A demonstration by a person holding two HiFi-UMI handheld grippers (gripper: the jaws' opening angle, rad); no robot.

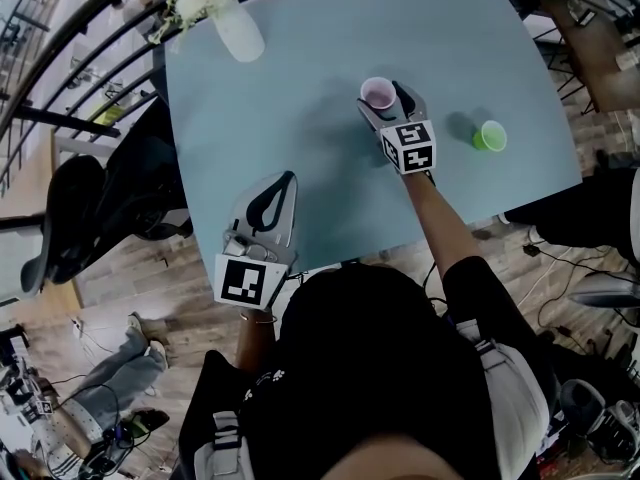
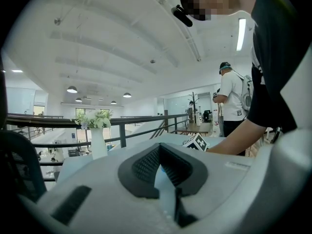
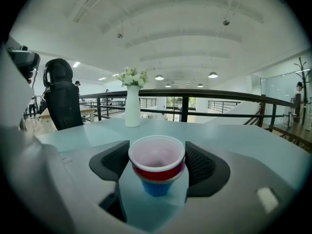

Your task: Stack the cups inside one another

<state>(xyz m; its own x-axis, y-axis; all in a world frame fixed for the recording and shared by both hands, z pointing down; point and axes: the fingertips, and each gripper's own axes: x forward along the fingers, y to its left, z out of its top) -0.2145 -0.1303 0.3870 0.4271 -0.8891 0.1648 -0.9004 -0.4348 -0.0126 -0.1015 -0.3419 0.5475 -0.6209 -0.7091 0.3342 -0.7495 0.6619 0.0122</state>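
A red cup point(image 3: 157, 168) with a white inside sits nested in a blue cup point(image 3: 156, 188), whose lower part shows beneath it. My right gripper point(image 3: 157, 156) holds the pair between its jaws, both dark pads against the red cup's rim. In the head view that cup point(image 1: 377, 93) shows at the right gripper's point(image 1: 386, 94) tips, over the middle of the pale blue table point(image 1: 300, 98). A green cup point(image 1: 490, 135) stands alone on the table to the right. My left gripper point(image 1: 288, 176) hangs near the table's front edge, its tips together and nothing in it point(image 2: 160, 147).
A white vase with flowers point(image 1: 238, 33) stands at the table's far left corner. A black chair point(image 1: 100, 208) is left of the table, a metal railing point(image 3: 195, 95) beyond it. Another person point(image 2: 234, 101) stands in the background to the right.
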